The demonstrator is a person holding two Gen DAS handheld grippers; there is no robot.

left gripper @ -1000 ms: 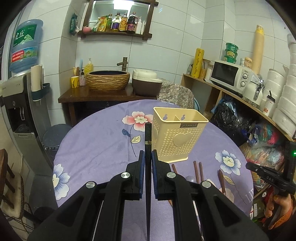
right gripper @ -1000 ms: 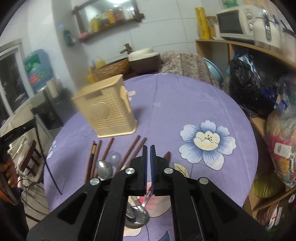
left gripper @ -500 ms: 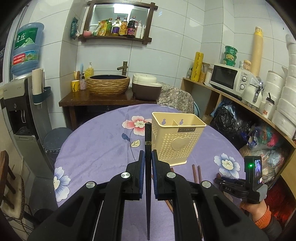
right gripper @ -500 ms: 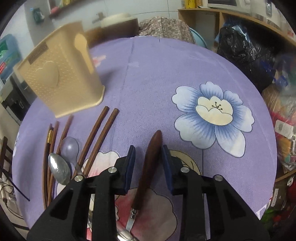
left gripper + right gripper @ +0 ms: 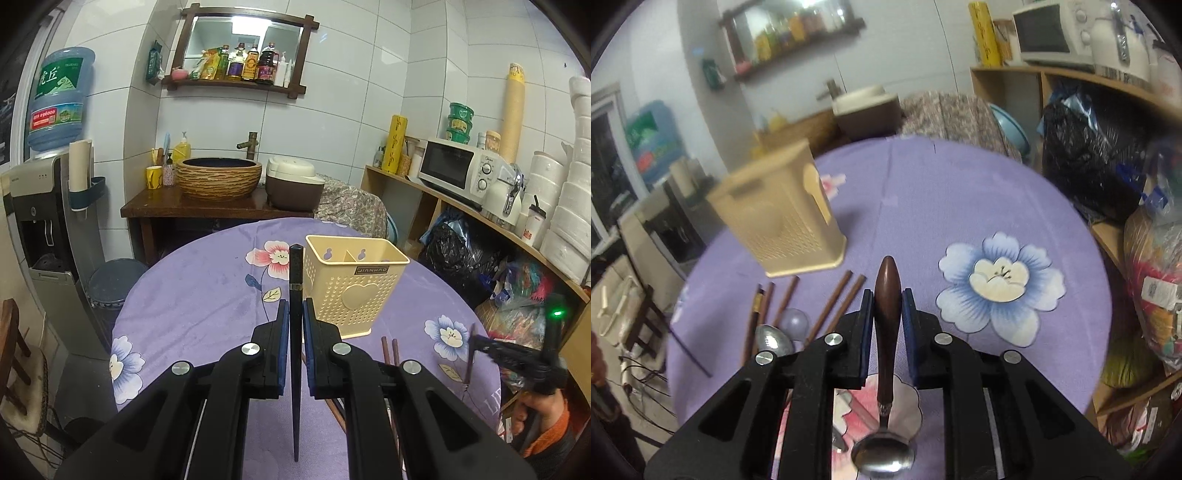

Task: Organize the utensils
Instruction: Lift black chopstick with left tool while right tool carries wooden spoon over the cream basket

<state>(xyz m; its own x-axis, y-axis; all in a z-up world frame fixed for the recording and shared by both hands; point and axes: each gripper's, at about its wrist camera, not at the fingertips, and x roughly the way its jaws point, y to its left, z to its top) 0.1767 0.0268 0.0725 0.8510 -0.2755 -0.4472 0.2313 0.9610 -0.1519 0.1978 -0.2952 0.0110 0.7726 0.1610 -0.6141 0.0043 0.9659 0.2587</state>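
Spoon (image 5: 886,332) in right gripper (image 5: 886,314); chopstick (image 5: 296,332) left

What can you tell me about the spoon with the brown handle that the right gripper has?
The spoon has a dark brown, glossy handle that looks like wood, thick in the middle and tapering to a rounded tip. A thin metal neck joins it to a shiny steel bowl nearest the camera. The right gripper has its jaws closed on the handle's thick part, the tip pointing forward, above the purple flowered tablecloth.

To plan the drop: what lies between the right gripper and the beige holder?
In the right wrist view, brown chopsticks lie on the cloth between the right gripper and the beige holder.
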